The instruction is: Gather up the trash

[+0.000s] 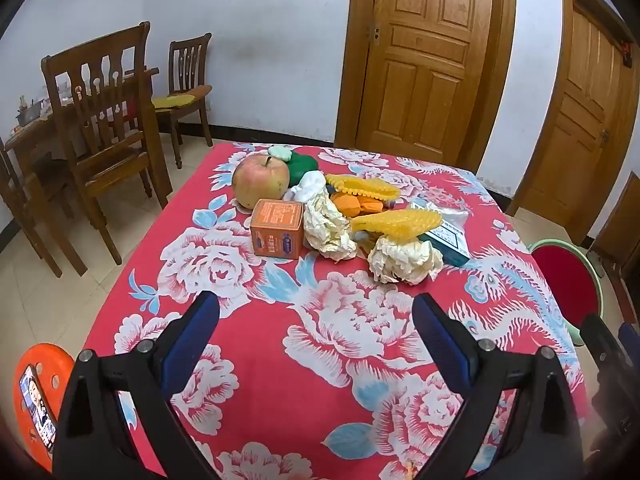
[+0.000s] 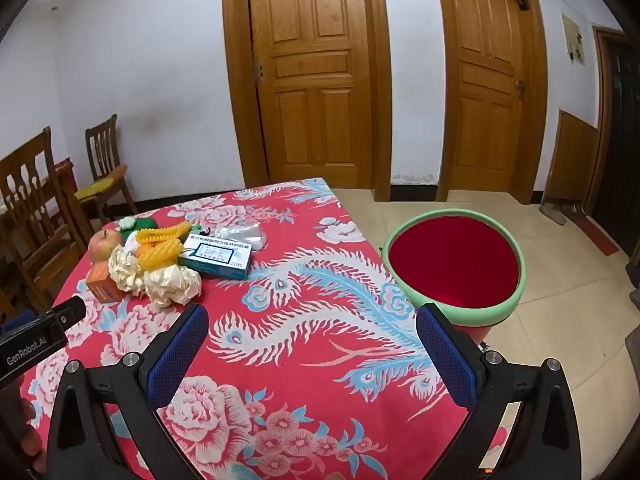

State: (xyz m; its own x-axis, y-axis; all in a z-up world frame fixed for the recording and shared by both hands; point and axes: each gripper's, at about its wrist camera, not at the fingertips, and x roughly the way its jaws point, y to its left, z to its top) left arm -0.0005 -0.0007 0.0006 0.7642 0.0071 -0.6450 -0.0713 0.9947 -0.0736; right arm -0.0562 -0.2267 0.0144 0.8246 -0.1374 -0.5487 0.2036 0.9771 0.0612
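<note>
On the desk [image 1: 248, 360], two paper balls [image 1: 404, 260] sit near the pile, and both tongs, left [image 1: 316, 322] and right [image 2: 312, 334], are wide open, holding nothing. No trash is picked up yet. Next, one must reach a ball, then the red bin [image 2: 454, 266].

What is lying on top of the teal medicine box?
A yellow toy corn cob overlaps the corner of the medicine box. A clear plastic bag lies behind it. Whatever is under the box is hidden.

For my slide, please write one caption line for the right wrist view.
Open right gripper above red floral tablecloth, crumpled paper balls ahead, green-rimmed red bin beside table.
</note>
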